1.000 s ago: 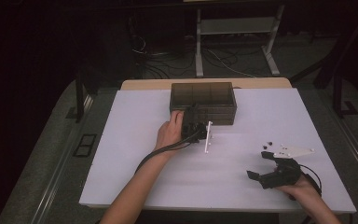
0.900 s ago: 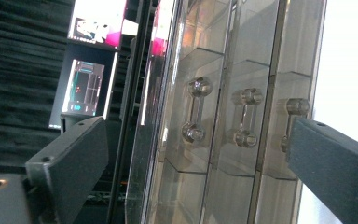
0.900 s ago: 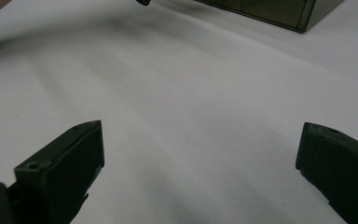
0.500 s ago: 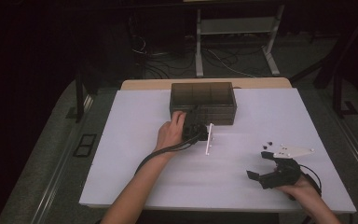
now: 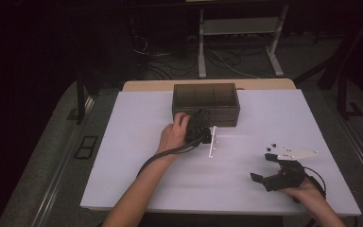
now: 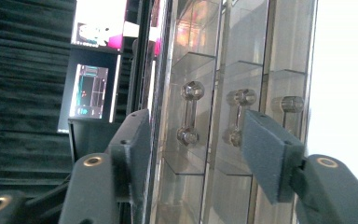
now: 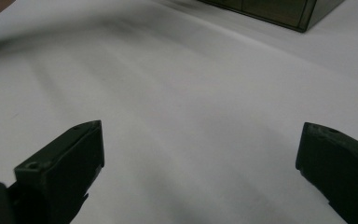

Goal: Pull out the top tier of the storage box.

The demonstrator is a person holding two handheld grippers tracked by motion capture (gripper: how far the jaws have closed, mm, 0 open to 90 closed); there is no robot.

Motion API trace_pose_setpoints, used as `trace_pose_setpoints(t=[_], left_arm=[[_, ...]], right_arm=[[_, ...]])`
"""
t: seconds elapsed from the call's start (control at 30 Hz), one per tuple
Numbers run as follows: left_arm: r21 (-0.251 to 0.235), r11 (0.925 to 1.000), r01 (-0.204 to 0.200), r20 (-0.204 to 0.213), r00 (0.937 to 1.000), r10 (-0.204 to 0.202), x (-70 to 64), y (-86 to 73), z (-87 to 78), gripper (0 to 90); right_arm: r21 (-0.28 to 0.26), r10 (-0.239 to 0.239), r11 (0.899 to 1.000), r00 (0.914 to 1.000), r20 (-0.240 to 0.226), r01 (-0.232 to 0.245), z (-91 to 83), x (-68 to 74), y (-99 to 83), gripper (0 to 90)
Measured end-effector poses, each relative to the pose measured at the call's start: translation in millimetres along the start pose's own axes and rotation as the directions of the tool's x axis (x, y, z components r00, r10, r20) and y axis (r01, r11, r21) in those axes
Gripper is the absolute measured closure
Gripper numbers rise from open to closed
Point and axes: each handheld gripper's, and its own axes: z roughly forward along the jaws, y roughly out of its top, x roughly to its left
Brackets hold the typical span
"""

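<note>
A smoky clear drawer cabinet stands at the far middle of the white table. My left gripper is held against the cabinet's front. In the left gripper view the left gripper is open, its jaws apart on either side of a clear drawer handle, with nothing clamped; a second handle sits beside it. The view is turned on its side. My right gripper rests near the front right of the table, open. In the right gripper view the right gripper has its jaws spread wide over bare table.
A thin white strip lies just right of the left gripper. A flat white plate and small dark bits lie beyond the right gripper. The cabinet's corner shows far off in the right gripper view.
</note>
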Motion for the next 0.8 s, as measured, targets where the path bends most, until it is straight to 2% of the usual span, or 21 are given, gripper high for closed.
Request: trace_pose_setpoints(t=[0.4, 0.47, 0.8], left_arm=[[0.016, 0.9996, -0.025, -0.025, 0.9994, 0.025, -0.1, 1.4, -0.6, 64.5], [0.017, 0.9997, -0.017, -0.029, 0.9994, 0.017, 0.0, 1.2, -0.2, 67.2], [0.039, 0.999, -0.022, -0.03, 0.9993, 0.023, 0.8, 2.0, 2.4, 74.9]], right_arm=[[0.001, 0.0, 1.0, 1.0, 0.0, 0.0, 0.0, 0.3, -0.1, 0.5], [0.001, 0.0, 1.0, 1.0, 0.0, 0.0, 0.0, 0.4, -0.1, 0.5], [0.001, 0.0, 1.0, 1.0, -0.001, 0.0, 0.1, 0.1, -0.1, 0.5]])
